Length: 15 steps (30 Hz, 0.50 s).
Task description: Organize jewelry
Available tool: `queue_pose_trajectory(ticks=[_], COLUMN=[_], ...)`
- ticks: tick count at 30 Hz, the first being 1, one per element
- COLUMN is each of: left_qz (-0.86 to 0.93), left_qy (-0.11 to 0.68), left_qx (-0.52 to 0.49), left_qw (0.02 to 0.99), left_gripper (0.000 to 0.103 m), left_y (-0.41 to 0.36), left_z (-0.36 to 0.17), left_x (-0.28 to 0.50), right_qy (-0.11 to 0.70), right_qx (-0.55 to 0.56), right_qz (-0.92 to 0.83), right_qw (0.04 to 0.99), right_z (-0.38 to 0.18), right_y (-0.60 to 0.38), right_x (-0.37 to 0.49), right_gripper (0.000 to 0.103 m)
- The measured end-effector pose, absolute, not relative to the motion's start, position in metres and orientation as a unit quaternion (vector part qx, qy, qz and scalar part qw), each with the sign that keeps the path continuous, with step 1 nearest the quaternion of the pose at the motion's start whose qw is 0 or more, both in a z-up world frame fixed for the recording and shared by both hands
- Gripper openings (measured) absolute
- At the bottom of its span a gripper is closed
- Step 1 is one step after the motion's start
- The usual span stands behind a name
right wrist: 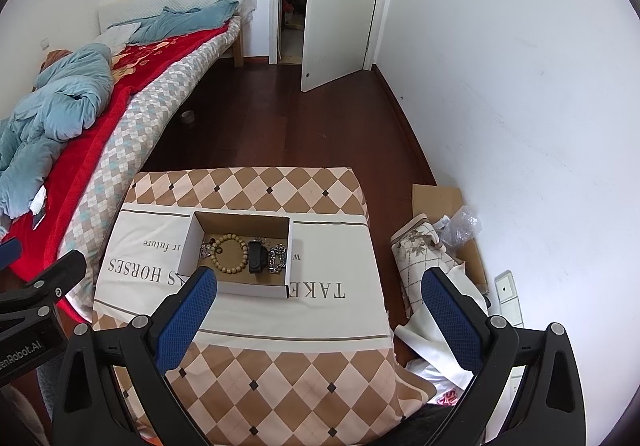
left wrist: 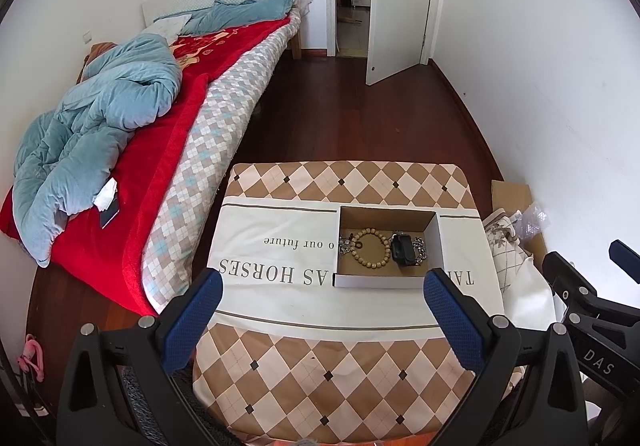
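An open cardboard box stands on a table with a checked cloth. Inside lie a wooden bead bracelet, a black watch, a silver chain bracelet and a small silver piece. My left gripper is open and empty, held above the table just in front of the box. My right gripper is open and empty, to the right of the box. The right gripper also shows at the left view's right edge.
A bed with a red blanket and a blue quilt runs along the left. Cardboard, cloth and bubble wrap lie on the floor right of the table. A white door stands ajar at the back.
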<state>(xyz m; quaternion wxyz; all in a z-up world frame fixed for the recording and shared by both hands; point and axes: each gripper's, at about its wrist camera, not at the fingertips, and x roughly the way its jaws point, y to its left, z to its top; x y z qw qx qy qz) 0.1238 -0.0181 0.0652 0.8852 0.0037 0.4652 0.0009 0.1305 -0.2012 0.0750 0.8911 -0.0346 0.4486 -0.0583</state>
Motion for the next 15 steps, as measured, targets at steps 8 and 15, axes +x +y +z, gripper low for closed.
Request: queue_pose_trajectory(ticks=[8,15], left_qz=[0.001,0.001], left_qy=[0.464,0.465], left_qx=[0.006,0.006], left_qw=[0.886,0.885], left_gripper=[0.102,0.102], left_y=[-0.0182,-0.0179], left_z=[0.0662,0.0668], left_x=[0.1236,0.123], right_qy=[0.448,0.447], right_qx=[-0.033,-0.033], right_qz=[-0.057,-0.057], right_qw=[0.892,0.892], right_z=[0.0776,0.0792], right_y=[-0.1995,-0.1984], right_x=[0.1291,0.1288], right_gripper=[0.103,0.103])
